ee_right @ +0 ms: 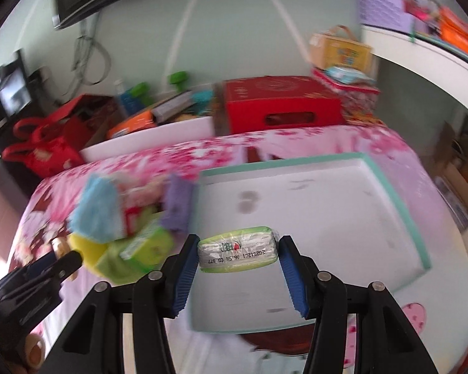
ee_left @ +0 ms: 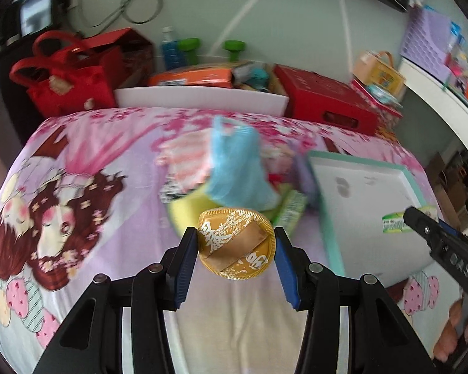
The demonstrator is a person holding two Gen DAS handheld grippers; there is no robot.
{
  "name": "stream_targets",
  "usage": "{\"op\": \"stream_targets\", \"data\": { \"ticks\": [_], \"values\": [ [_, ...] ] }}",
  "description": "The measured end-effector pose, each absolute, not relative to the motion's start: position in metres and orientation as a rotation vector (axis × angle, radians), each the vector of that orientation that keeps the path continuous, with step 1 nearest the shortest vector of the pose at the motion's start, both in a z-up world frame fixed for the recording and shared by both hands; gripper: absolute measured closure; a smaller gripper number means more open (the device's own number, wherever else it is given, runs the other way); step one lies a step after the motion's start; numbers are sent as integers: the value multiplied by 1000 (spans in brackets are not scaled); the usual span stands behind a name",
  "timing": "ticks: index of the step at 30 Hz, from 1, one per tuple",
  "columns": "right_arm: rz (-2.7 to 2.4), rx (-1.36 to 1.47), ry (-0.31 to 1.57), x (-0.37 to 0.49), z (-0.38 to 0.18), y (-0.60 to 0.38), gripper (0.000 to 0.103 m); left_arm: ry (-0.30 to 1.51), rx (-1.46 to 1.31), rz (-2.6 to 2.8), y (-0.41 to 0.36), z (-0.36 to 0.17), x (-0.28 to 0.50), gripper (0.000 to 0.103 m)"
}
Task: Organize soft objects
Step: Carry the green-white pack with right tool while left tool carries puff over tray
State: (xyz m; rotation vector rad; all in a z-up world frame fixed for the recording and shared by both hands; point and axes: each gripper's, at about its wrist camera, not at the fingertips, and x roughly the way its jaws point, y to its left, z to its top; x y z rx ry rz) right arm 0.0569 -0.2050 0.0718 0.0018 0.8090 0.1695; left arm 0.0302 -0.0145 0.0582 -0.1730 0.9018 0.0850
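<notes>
Gold foil catches the light at lower centre of the left wrist view, where the left gripper (ee_left: 236,243) pinches a round gold-wrapped disc with white lettering (ee_left: 237,243) between its blue-padded fingers (ee_left: 184,265), holding it above the pink cartoon-print bedsheet (ee_left: 78,193). Directly beyond it, at centre frame, sits a blurred heap of soft items: a light blue fluffy cloth (ee_left: 237,168), a pink-and-white striped cloth (ee_left: 187,162), a yellow sponge-like piece (ee_left: 187,212) and a green-wrapped packet (ee_left: 291,210). To the right of the heap lies a shallow white tray with a mint-green rim (ee_left: 327,218), resting on the sheet. In the right wrist view the right gripper (ee_right: 238,254) clamps a small green-and-white plastic-wrapped packet with a printed date code (ee_right: 238,253) at lower centre, held over the near left part of the tray's white floor; contact with the floor cannot be determined. A purple cloth (ee_right: 179,205) lies just beside the tray's left rim. Behind the bed, at upper frame, stand a red cardboard box (ee_right: 280,103) and a red handbag (ee_left: 65,78).
</notes>
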Motion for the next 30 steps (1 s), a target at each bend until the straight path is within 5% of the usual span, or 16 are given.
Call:
{"op": "stream_targets", "data": {
  "ticks": [17,30],
  "values": [
    [-240,129,852,81,51,-338,48,931,41,-165,-154,39,92,53],
    [-290,142,873,86,41,-353,48,941,51,-209,-179,10,102,53]
  ]
}}
